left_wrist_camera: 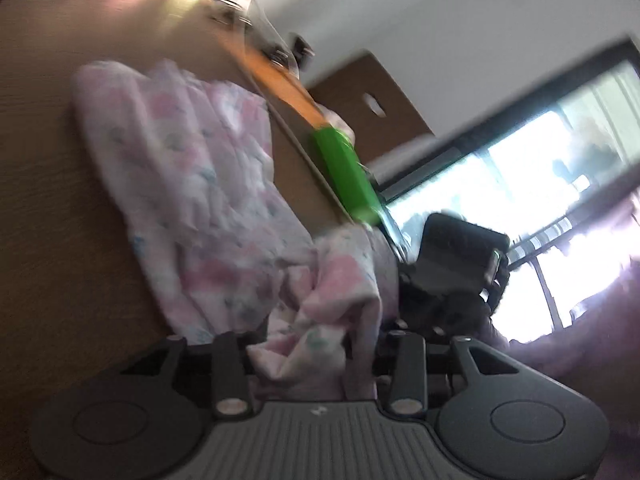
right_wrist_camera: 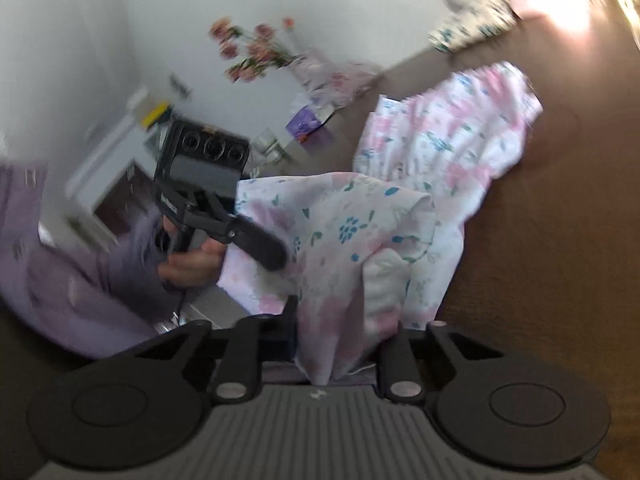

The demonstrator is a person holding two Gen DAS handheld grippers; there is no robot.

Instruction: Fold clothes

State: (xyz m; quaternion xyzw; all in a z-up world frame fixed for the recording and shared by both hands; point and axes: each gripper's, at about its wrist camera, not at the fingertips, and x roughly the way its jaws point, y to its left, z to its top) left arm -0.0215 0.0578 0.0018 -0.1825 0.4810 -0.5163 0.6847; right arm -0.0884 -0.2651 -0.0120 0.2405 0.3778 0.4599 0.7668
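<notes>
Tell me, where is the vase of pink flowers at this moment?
In the right wrist view, the vase of pink flowers stands upper left of centre, against the white wall, behind the floral garment.

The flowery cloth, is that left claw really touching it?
Touching. The left wrist view shows the floral garment bunched between the left gripper fingers.

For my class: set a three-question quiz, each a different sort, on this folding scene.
1. True or false: the left gripper grips the floral garment.
2. The garment lies on: A) a brown table B) carpet C) a bed.
3. Fill in: against the wall stands a vase of ____.

Key: 1 true; 2 A; 3 flowers. The right gripper grips the garment too.
</notes>
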